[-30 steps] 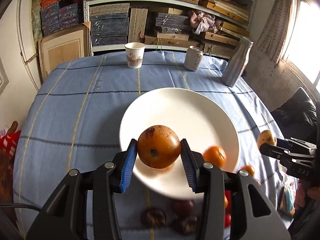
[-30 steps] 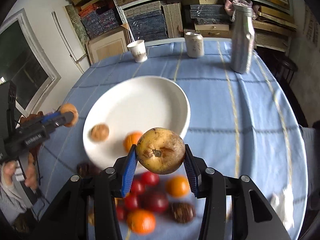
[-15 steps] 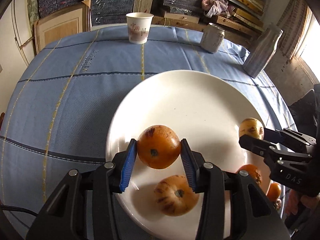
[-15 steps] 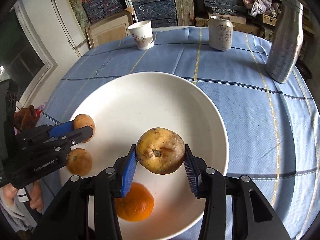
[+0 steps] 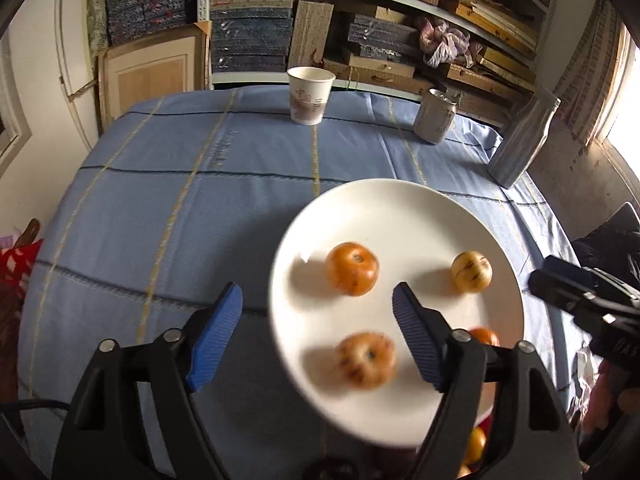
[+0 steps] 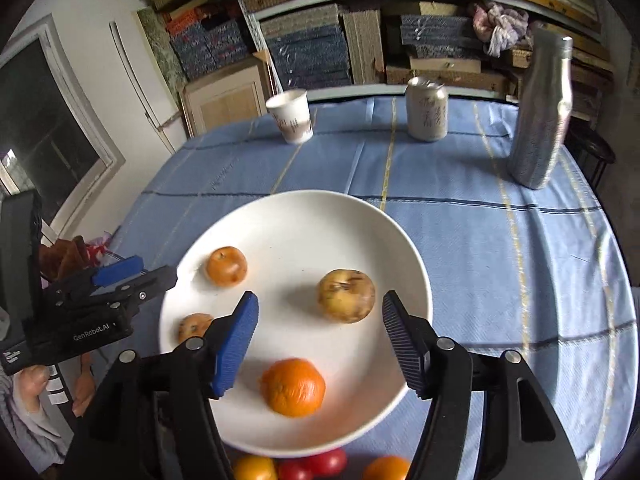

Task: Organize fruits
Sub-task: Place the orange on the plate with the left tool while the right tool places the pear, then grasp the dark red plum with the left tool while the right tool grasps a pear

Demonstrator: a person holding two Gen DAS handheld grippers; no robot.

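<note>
so both our grippers, left [image 5: 316, 316] and right [image 6: 318, 320], are opening with nothing between the jaws, four fruits sit on the plate [image 6: 304, 216], and we'd guess the loose ones [image 6: 316, 465] just below its rim are round, rolly, bruisable: pinch across the middle

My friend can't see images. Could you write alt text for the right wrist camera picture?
A white plate on a blue tablecloth holds four fruits, with the right gripper just above it, its blue-padded jaws opening and nothing between them. The left gripper reaches in from the left, and a paper cup, can and grey bottle stand behind.
</note>
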